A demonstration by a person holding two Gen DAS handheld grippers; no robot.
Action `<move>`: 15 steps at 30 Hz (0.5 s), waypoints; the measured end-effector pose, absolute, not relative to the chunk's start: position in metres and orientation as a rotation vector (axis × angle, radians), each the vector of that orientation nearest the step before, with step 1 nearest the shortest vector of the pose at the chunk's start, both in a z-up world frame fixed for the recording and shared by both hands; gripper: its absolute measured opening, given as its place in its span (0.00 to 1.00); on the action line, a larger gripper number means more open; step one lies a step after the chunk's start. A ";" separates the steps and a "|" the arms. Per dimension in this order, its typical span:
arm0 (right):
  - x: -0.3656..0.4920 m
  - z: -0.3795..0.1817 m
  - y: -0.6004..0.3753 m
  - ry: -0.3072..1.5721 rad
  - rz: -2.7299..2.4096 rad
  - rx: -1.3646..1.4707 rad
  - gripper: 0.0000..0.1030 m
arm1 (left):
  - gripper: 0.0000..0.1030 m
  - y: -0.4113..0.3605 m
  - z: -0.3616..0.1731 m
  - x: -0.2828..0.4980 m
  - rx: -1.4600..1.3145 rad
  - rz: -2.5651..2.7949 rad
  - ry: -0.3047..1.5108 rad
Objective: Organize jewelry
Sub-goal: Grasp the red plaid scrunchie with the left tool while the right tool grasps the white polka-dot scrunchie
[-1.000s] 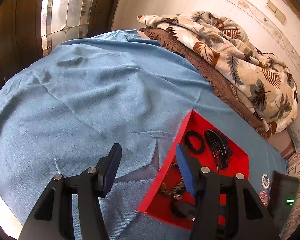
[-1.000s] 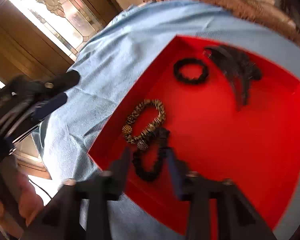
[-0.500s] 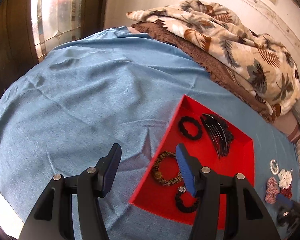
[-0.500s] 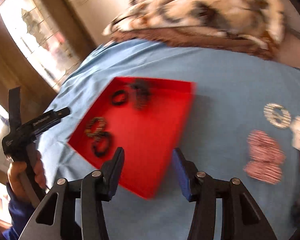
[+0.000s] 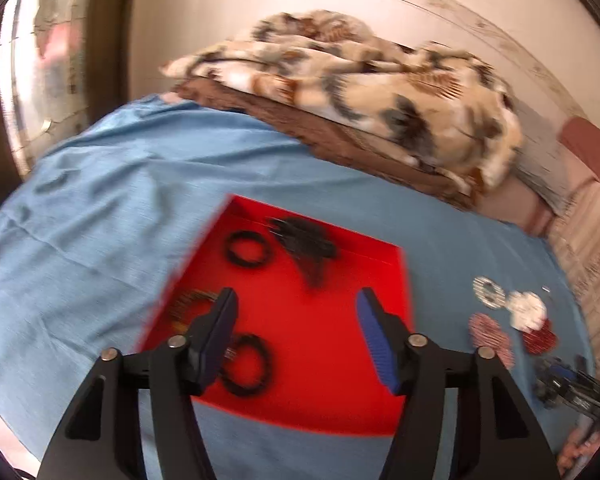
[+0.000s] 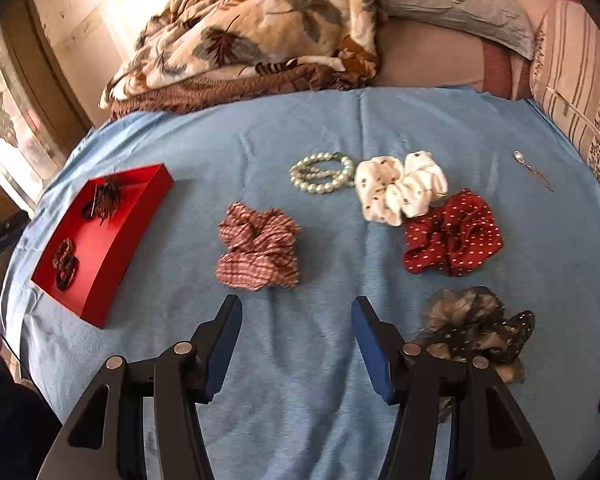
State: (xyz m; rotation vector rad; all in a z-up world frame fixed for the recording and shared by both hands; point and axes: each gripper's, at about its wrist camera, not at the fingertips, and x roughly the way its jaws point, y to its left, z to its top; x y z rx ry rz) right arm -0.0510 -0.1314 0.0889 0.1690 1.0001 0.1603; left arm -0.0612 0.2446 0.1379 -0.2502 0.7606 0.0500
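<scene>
1. Both hand-held grippers, left [image 5: 294, 314] and right [image 6: 294, 320], are held spread, gripping nothing.
2. A red square tray [image 6: 132, 216] with dark ring-shaped bands is seen on the blue sheet [image 6: 320, 120].
3. A checked fabric scrunchie [image 6: 258, 252] and a pearl bracelet [image 6: 320, 176] are laid beside it.

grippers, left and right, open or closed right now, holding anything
left gripper: open, holding nothing, over the red tray.
right gripper: open, holding nothing, over the blue cloth.
</scene>
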 end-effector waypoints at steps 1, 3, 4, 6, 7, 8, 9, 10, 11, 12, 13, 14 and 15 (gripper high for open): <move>-0.051 0.089 -0.138 0.988 0.158 0.179 0.59 | 0.61 0.234 0.139 -0.062 -0.250 0.022 0.770; -0.049 0.091 -0.151 0.966 0.159 0.208 0.59 | 0.62 0.209 0.139 -0.063 -0.227 -0.027 0.795; -0.048 0.093 -0.160 0.951 0.155 0.222 0.59 | 0.63 0.193 0.137 -0.061 -0.204 -0.049 0.813; -0.046 0.097 -0.175 0.926 0.142 0.237 0.59 | 0.63 0.167 0.133 -0.056 -0.175 -0.085 0.847; -0.045 0.098 -0.183 0.916 0.133 0.245 0.60 | 0.63 0.154 0.130 -0.052 -0.165 -0.102 0.867; -0.042 0.101 -0.194 0.903 0.120 0.256 0.60 | 0.63 0.137 0.125 -0.047 -0.155 -0.122 0.890; -0.041 0.102 -0.203 0.895 0.109 0.263 0.60 | 0.63 0.125 0.121 -0.043 -0.148 -0.136 0.906; -0.039 0.102 -0.212 0.889 0.096 0.268 0.60 | 0.63 0.117 0.118 -0.041 -0.143 -0.145 0.917; -0.035 0.101 -0.223 0.885 0.080 0.273 0.60 | 0.63 0.104 0.113 -0.037 -0.134 -0.157 0.932; -0.031 0.099 -0.230 0.887 0.069 0.280 0.60 | 0.63 0.089 0.107 -0.031 -0.125 -0.171 0.952; -0.026 0.096 -0.236 0.892 0.062 0.290 0.60 | 0.63 0.082 0.103 -0.028 -0.122 -0.178 0.964; -0.019 0.093 -0.242 0.901 0.062 0.308 0.60 | 0.63 0.070 0.097 -0.022 -0.121 -0.189 0.983; -0.013 0.090 -0.245 0.907 0.067 0.320 0.60 | 0.63 0.063 0.094 -0.018 -0.122 -0.193 0.995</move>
